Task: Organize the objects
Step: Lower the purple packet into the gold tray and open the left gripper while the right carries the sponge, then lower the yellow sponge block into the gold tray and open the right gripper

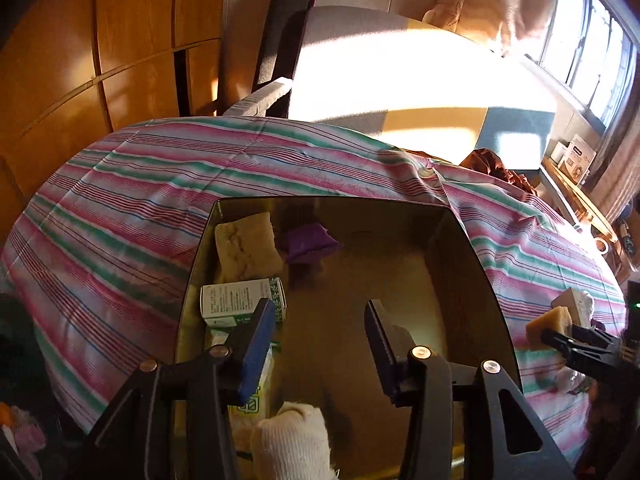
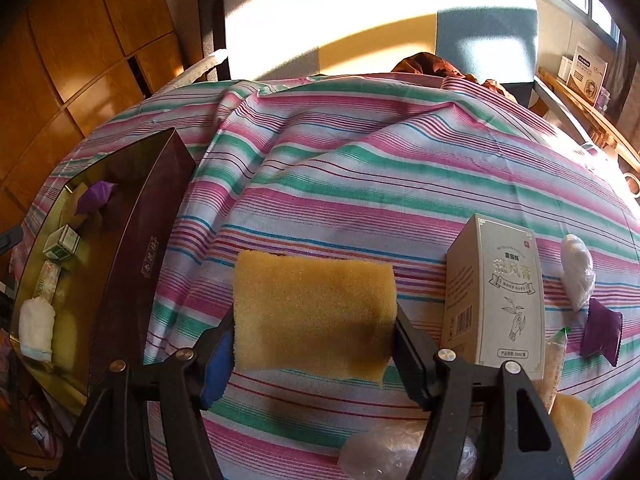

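My right gripper is shut on a yellow sponge and holds it above the striped cloth. The sponge also shows at the right edge of the left wrist view. My left gripper is open and empty above the dark gift box, which lies open on the cloth. In the box are a pale sponge, a purple packet, a green-and-white carton and a white rolled cloth. The box also shows at the left of the right wrist view.
On the cloth to the right stand a grey carton, a white plastic wad, a purple packet, another sponge and a clear plastic wrap. A chair and wooden cabinets lie beyond.
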`<state>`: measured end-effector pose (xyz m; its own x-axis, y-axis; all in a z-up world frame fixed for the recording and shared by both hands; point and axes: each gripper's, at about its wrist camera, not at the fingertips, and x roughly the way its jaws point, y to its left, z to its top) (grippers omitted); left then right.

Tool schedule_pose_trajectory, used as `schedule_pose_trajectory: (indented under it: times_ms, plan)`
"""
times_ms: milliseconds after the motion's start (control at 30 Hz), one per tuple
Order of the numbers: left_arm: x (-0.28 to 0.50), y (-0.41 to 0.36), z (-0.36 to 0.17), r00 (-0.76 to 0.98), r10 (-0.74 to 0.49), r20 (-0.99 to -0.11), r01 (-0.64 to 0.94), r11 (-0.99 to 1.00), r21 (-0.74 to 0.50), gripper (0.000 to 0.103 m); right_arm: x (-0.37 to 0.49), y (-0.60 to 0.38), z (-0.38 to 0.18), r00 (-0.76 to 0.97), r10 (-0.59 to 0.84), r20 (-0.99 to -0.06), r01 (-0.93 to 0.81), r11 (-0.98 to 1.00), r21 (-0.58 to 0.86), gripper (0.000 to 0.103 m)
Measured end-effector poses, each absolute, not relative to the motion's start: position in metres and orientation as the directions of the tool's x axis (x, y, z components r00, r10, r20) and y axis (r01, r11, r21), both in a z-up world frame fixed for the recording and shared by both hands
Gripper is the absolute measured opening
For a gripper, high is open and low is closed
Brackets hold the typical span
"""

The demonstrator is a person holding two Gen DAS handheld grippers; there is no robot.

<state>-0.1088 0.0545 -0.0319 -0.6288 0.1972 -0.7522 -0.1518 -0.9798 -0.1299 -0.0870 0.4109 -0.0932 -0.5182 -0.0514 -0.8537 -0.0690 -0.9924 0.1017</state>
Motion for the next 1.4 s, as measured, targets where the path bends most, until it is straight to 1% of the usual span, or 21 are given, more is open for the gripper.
schedule_pose_trajectory:
  times_ms: [167, 267, 433, 533, 633, 733, 900, 967, 1033, 1100, 1167, 1200, 1267, 1300, 1400]
  plan:
    - [-0.082, 0.048, -0.03, -0.641, 0.203, -0.74, -0.176, -0.978, -0.116, 0.05, -0.081, 0.409, -0.073, -0.565, -0.046, -0.824, -0.112, -0.985, 0.131, 0.07]
    - [-0.073, 0.042, -0.031, -0.646, 0.202, -0.736, -0.17, -0.978, -0.119, 0.052, -0.078, 0.397, -0.052, -0.609, -0.081, -0.789, -0.106, -0.978, 0.182, 0.07]
    - [-0.064, 0.029, -0.032, -0.649, 0.213, -0.731, -0.156, -0.977, -0.146, 0.054, -0.085, 0.341, -0.018, -0.644, -0.159, -0.748, 0.015, -0.981, 0.195, 0.07]
    - [-0.059, 0.017, -0.032, -0.656, 0.212, -0.724, -0.139, -0.977, -0.16, 0.055, -0.095, 0.3, -0.011, -0.621, -0.213, -0.754, 0.104, -0.976, 0.19, 0.07]
    - [-0.054, -0.001, -0.031, -0.667, 0.209, -0.716, -0.111, -0.977, -0.182, 0.055, -0.108, 0.259, -0.018, -0.572, -0.241, -0.784, 0.174, -0.97, 0.171, 0.07]
    - [-0.051, -0.022, -0.031, -0.678, 0.194, -0.709, -0.074, -0.978, -0.197, 0.056, -0.123, 0.224, -0.033, -0.522, -0.24, -0.818, 0.206, -0.967, 0.151, 0.07]
    - [-0.046, -0.054, -0.04, -0.677, 0.168, -0.717, -0.004, -0.974, -0.225, 0.059, -0.161, 0.183, -0.06, -0.436, -0.223, -0.872, 0.192, -0.97, 0.153, 0.07]
    - [-0.044, -0.064, -0.045, -0.671, 0.161, -0.723, 0.016, -0.973, -0.232, 0.06, -0.177, 0.169, -0.072, -0.389, -0.236, -0.89, 0.184, -0.967, 0.175, 0.07]
    - [-0.043, -0.071, -0.049, -0.664, 0.159, -0.731, 0.033, -0.97, -0.241, 0.061, -0.192, 0.158, -0.08, -0.384, -0.211, -0.899, 0.156, -0.974, 0.162, 0.071]
    - [-0.042, -0.077, -0.051, -0.659, 0.159, -0.735, 0.045, -0.967, -0.25, 0.061, -0.203, 0.154, -0.082, -0.404, -0.207, -0.891, 0.119, -0.978, 0.173, 0.073]
    - [-0.04, -0.081, -0.052, -0.661, 0.16, -0.733, 0.051, -0.965, -0.256, 0.062, -0.211, 0.152, -0.082, -0.396, -0.272, -0.877, 0.125, -0.962, 0.242, 0.075]
    - [-0.038, -0.082, -0.052, -0.662, 0.159, -0.733, 0.053, -0.965, -0.257, 0.063, -0.215, 0.153, -0.081, -0.389, -0.283, -0.877, 0.119, -0.959, 0.257, 0.075]
    - [-0.038, -0.084, -0.053, -0.663, 0.161, -0.732, 0.055, -0.964, -0.262, 0.063, -0.213, 0.153, -0.075, -0.4, -0.301, -0.866, 0.131, -0.954, 0.271, 0.078]
    - [-0.038, -0.084, -0.053, -0.662, 0.162, -0.732, 0.055, -0.963, -0.264, 0.063, -0.21, 0.154, -0.073, -0.406, -0.314, -0.858, 0.141, -0.949, 0.281, 0.083]
    - [-0.039, -0.081, -0.053, -0.658, 0.174, -0.732, 0.049, -0.961, -0.273, 0.063, -0.2, 0.16, -0.067, -0.425, -0.329, -0.843, 0.138, -0.944, 0.299, 0.085]
